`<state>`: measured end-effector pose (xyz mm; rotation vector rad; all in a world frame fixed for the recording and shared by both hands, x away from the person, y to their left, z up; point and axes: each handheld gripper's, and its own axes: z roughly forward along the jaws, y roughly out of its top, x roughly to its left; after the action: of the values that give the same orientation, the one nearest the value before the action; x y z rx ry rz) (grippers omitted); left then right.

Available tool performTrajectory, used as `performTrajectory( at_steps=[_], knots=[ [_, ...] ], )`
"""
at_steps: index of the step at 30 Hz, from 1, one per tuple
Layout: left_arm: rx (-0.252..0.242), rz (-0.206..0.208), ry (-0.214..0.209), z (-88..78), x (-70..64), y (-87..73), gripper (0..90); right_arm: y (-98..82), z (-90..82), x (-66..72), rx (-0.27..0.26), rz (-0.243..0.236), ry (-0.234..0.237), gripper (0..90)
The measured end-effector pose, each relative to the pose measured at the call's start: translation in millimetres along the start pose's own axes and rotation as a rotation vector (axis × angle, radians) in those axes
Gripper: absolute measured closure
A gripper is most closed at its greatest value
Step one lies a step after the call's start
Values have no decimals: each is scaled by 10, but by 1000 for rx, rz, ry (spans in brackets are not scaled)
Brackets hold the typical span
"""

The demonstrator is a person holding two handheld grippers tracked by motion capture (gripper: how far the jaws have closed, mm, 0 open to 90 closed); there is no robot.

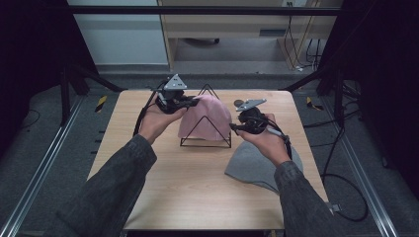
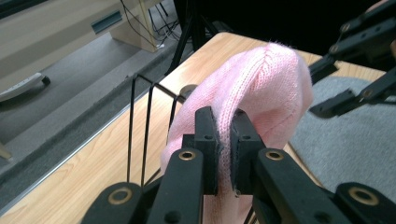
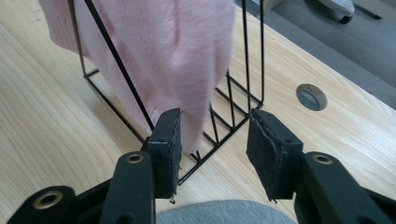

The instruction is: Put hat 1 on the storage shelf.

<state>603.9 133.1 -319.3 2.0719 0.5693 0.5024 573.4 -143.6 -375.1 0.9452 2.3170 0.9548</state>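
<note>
A pink knitted hat (image 1: 205, 116) hangs over a black wire rack (image 1: 205, 143) at the middle of the table. My left gripper (image 1: 190, 102) is at the hat's upper left side, shut on a fold of its edge (image 2: 224, 140); the pink knit (image 2: 266, 84) bulges beyond the jaws. My right gripper (image 1: 236, 127) is at the rack's right end, low down. Its jaws (image 3: 215, 140) stand open, with the hat's lower hem (image 3: 173, 46) hanging just past the left pad (image 3: 169, 140) and nothing pressed between them. A grey hat (image 1: 252, 165) lies flat under my right hand.
The wooden table (image 1: 163, 197) has bare room at the front and left. A round grey grommet (image 3: 311, 96) sits in the tabletop behind the rack. Black frame legs and cables stand on the floor beyond the table's edges.
</note>
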Motion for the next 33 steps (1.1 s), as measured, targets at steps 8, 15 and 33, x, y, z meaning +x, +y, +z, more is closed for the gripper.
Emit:
performTrajectory(
  at_steps=[8, 15, 33],
  knots=[
    [51, -21, 6, 15, 11, -173, 830, -107, -49, -30, 16, 12, -10, 505],
    [92, -32, -1, 33, -17, -282, 820, -255, -97, -56, 30, 32, -21, 491],
    [54, -57, 132, -298, -227, -558, 440, -638, -302, -95, 50, 111, -73, 366]
  ],
)
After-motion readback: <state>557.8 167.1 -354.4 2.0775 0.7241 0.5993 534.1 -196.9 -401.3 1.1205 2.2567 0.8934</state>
